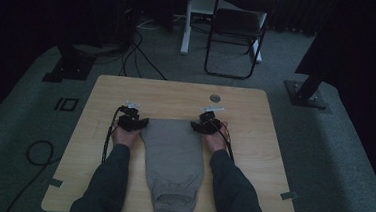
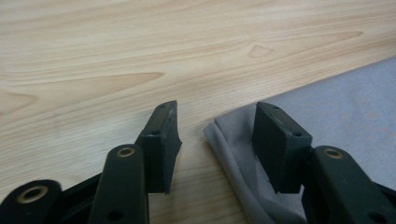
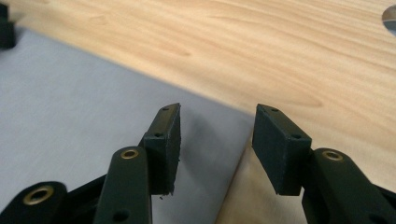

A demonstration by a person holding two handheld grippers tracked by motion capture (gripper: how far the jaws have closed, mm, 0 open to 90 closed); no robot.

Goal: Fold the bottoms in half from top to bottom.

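Grey trousers (image 1: 172, 155): soft, light, limp; grasp far-edge corners; left gripper (image 2: 215, 140) and right gripper (image 3: 217, 144) both agape, unladen.

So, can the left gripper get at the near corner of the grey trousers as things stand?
Probably yes: the left gripper stands open right at the grey trousers, their corner lying between its jaws on the table, with nothing in between.
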